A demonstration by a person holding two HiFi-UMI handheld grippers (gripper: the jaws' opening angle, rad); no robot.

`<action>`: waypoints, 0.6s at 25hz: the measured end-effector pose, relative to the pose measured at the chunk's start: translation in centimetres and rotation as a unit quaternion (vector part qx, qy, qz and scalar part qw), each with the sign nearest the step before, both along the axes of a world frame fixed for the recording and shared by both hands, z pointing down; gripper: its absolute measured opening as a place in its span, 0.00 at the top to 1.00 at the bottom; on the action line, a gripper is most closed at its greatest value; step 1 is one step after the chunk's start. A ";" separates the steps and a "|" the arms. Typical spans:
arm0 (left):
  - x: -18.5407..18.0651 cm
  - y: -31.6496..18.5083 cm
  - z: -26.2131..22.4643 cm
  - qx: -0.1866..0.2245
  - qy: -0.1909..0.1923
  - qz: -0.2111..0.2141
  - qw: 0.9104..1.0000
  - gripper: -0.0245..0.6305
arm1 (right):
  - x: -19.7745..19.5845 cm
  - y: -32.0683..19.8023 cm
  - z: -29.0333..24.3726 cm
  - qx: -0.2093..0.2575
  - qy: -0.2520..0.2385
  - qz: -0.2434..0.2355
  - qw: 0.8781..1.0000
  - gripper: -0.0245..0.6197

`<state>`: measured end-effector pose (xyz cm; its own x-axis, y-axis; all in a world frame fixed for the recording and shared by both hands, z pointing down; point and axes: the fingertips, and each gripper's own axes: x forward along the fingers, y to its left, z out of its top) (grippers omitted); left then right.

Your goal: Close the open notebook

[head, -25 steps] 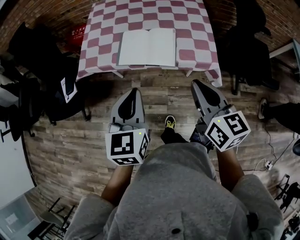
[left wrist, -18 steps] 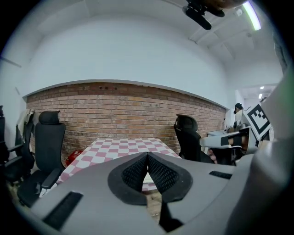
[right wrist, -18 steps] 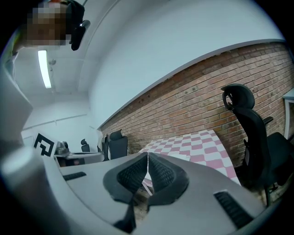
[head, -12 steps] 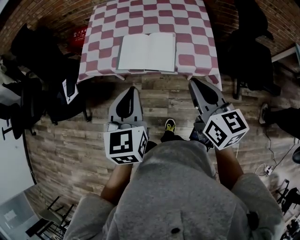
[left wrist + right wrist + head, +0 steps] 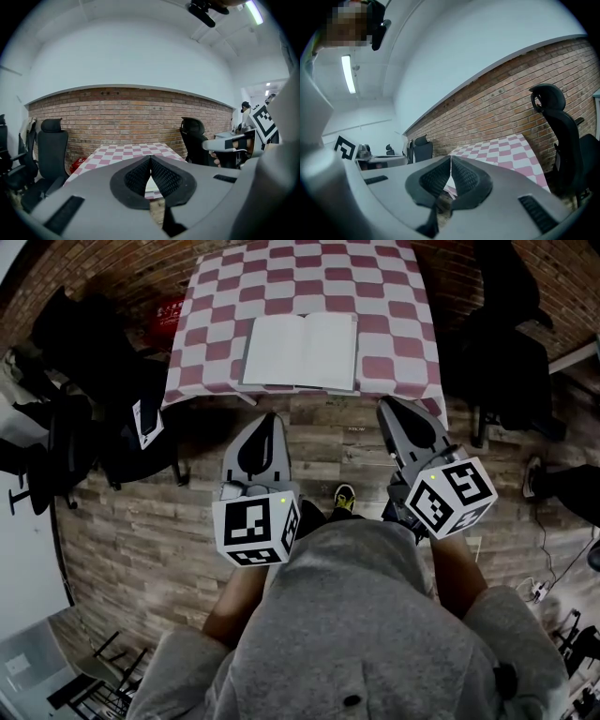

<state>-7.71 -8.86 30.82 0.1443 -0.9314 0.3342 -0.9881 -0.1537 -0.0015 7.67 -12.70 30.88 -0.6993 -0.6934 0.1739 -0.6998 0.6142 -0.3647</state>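
Left hand-held gripper [image 5: 151,157] closed, mostly hiding notebook [image 5: 153,186]

Ahead of you stands a worktop [image 5: 309,282] under a red-and-white checked cloth, its far end close to a brick wall [image 5: 126,112]. Under you runs a wood-plank floor [image 5: 141,521], and one black shoe with yellow trim [image 5: 344,496] shows on it. To your left, black office chairs [image 5: 94,343] crowd together beside the worktop; a white card [image 5: 145,420] with something dark on it lies on one of them. A red object [image 5: 172,310] sits low by the worktop's far left corner. To your right stands another black chair [image 5: 506,352]. Farther right, a thin cable [image 5: 544,549] trails over the planks to a power strip [image 5: 537,590]. Overhead, a long tube lamp [image 5: 348,74] is lit.
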 end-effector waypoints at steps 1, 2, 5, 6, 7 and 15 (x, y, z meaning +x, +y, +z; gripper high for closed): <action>0.0 0.0 -0.1 0.002 -0.001 -0.001 1.000 0.95 | -0.1 0.0 -0.1 0.001 -0.001 0.000 1.000 0.92; -0.1 0.0 -0.3 0.004 -0.002 -0.002 1.000 0.95 | -0.1 -0.1 -0.2 0.002 -0.002 -0.001 1.000 0.92; -0.3 0.1 -0.5 0.008 -0.003 -0.004 1.000 0.95 | -0.5 0.1 -0.4 0.005 -0.007 -0.003 1.000 0.92; -0.4 0.1 -0.6 0.009 -0.002 -0.005 1.000 0.95 | -0.6 0.2 -0.5 0.007 -0.007 -0.005 1.000 0.92; -0.4 0.2 -0.6 0.010 -0.002 -0.006 1.000 0.95 | -0.7 0.3 -0.5 0.008 -0.007 -0.007 1.000 0.92; -1.4 0.2 -0.1 0.005 -0.005 -0.021 1.000 0.95 | -1.5 0.2 -0.1 0.007 -0.001 -0.017 1.000 0.92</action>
<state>-9.09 -8.70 30.76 0.1016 -0.9398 0.3262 -0.9937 -0.1118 -0.0125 6.17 -12.47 30.74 -0.7231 -0.6713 0.1626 -0.6773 0.6427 -0.3580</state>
